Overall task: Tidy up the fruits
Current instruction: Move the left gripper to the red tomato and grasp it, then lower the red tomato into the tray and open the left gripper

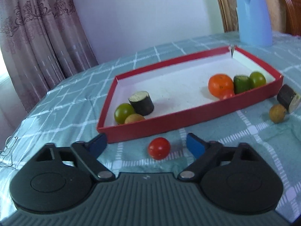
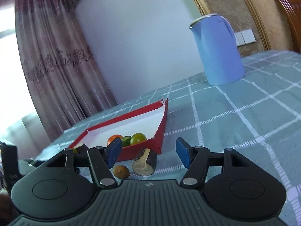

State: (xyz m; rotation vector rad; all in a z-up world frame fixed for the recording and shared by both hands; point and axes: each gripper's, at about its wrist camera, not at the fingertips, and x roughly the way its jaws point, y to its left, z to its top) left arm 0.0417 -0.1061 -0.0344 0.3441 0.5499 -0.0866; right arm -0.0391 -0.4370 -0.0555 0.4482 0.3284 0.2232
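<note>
A red tray (image 1: 161, 122) with a white floor lies on the checked tablecloth. It holds an orange (image 1: 220, 84), green fruits (image 1: 257, 80), a small tomato (image 1: 226, 94), a green fruit (image 1: 123, 113), a brown longan (image 1: 134, 118) and a dark cut cylinder (image 1: 142, 102). A red tomato (image 1: 159, 147) lies on the cloth between the open fingers of my left gripper (image 1: 146, 144). My right gripper (image 2: 148, 152) is open around a dark cut cylinder (image 2: 144, 163), with a brown longan (image 2: 121, 171) beside it, just outside the tray (image 2: 148, 146).
A blue kettle (image 1: 253, 15) stands behind the tray, also in the right wrist view (image 2: 218, 50). Eyeglasses (image 1: 8, 150) lie at the table's left edge. A curtain hangs at the back left and a wooden chair (image 1: 291, 9) stands at the right.
</note>
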